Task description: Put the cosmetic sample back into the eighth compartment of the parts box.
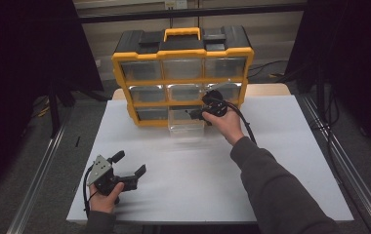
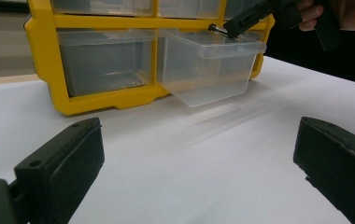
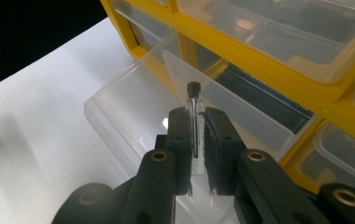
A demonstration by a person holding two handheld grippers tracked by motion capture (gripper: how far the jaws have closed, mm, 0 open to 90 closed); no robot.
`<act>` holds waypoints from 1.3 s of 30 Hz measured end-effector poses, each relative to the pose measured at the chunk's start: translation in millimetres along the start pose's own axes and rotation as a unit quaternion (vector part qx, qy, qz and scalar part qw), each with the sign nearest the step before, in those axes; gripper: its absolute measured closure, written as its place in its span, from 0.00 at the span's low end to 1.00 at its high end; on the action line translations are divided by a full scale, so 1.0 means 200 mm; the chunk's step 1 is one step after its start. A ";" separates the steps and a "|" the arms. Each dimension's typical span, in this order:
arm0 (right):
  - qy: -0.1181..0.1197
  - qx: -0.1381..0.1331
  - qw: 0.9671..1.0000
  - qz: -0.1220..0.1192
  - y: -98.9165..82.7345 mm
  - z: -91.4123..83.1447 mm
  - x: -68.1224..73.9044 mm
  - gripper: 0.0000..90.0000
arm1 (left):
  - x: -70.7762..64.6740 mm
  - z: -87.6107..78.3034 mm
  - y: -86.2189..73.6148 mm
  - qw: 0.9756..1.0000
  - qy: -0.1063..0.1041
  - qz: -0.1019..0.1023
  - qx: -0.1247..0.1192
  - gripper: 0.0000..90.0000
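A yellow and black drawer cabinet [image 1: 183, 73] stands at the back of the white table. Its bottom middle clear drawer [image 1: 186, 124] is pulled out, seen also as the clear drawer [image 2: 208, 65] and the clear drawer [image 3: 133, 116]. My right gripper [image 3: 196, 130] is shut on a small clear glass vial [image 3: 195, 121] with a black cap, held just above the open drawer. From the high view the right gripper [image 1: 198, 114] hovers at the drawer's right side. My left gripper [image 1: 131, 165] rests open at the front left, with nothing between its fingers [image 2: 63, 168].
The white table top [image 1: 198, 175] has bare room in the middle and at the right. The other cabinet drawers [image 1: 147, 92] are pushed in. A cable [image 1: 244, 124] trails from the right gripper over the sleeve. Dark floor and metal rails [image 1: 37, 180] flank the table.
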State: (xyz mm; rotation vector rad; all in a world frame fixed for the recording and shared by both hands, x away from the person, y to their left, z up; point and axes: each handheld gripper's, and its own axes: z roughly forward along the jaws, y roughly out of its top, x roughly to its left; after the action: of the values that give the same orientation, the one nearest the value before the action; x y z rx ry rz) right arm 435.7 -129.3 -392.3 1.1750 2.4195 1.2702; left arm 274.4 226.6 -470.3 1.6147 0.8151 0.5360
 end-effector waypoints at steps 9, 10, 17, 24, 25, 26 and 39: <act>0.001 -0.008 1.000 -0.001 0.00 -0.01 0.02 0.74 | 0.00 -0.01 0.00 1.000 0.005 -0.001 0.000 0.02; 0.005 -0.011 1.000 -0.002 0.00 -0.01 0.02 0.73 | 0.00 -0.01 0.00 1.000 0.006 -0.007 0.001 0.02; 0.012 -0.038 0.999 0.000 -0.04 -0.10 0.04 0.52 | 0.01 -0.02 0.00 1.000 0.008 0.001 0.002 0.02; 0.030 -0.084 0.996 0.002 -0.16 -0.24 0.05 0.34 | 0.01 -0.02 0.00 1.000 0.008 -0.002 0.003 0.02; 0.031 -0.092 0.995 0.002 -0.18 -0.26 0.05 0.32 | 0.01 -0.02 0.00 1.000 0.008 -0.001 0.004 0.02; 0.029 -0.097 0.995 0.004 -0.20 -0.28 0.05 0.31 | 0.01 -0.02 0.00 1.000 0.007 -0.001 0.003 0.02; 0.005 -0.133 0.991 -0.017 -0.49 -0.49 0.05 0.14 | 0.00 -0.02 0.00 1.000 0.008 0.002 0.003 0.02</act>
State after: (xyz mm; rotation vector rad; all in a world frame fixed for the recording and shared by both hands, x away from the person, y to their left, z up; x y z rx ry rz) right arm 327.5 -214.8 -402.7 1.0490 2.1798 1.5341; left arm 272.1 228.9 -470.3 1.6193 0.8268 0.5511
